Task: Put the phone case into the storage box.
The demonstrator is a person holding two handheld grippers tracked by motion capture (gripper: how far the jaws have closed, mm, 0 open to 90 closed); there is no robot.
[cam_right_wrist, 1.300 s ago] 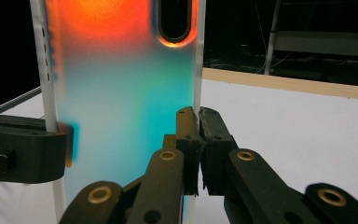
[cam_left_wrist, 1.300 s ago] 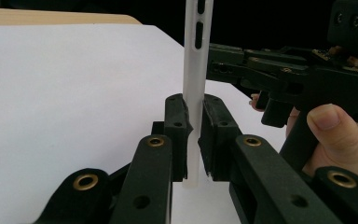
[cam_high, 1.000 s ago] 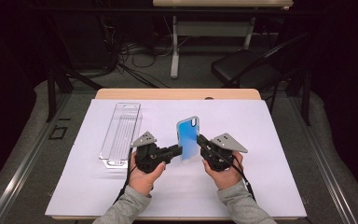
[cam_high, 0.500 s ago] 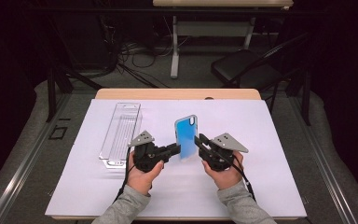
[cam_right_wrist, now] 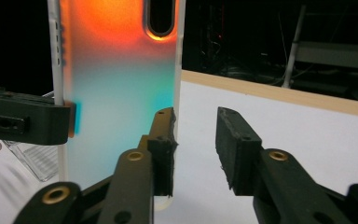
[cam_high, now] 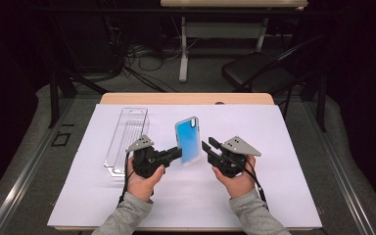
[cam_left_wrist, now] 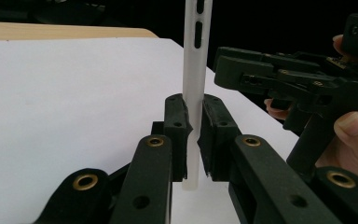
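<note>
Translucent blue phone case [cam_high: 188, 140] upright, long axis vertical, edge clamped in my left gripper [cam_left_wrist: 194, 135]; right gripper [cam_right_wrist: 195, 149] jaws apart, just beside its free edge.

A blue phone case [cam_high: 188, 140] stands upright on the white-covered tabletop [cam_high: 284, 196], near its middle. The left claw [cam_high: 175, 154] grips the case at its lower left edge — jaws closed on it. The right claw [cam_high: 207, 147] sits just right of the case, jaws apart, not touching it. Left of the left hand [cam_high: 143, 178] lies a clear plastic tray [cam_high: 127, 134] — long, running near to far. A black chair [cam_high: 254, 73] stands beyond the tabletop.
</note>
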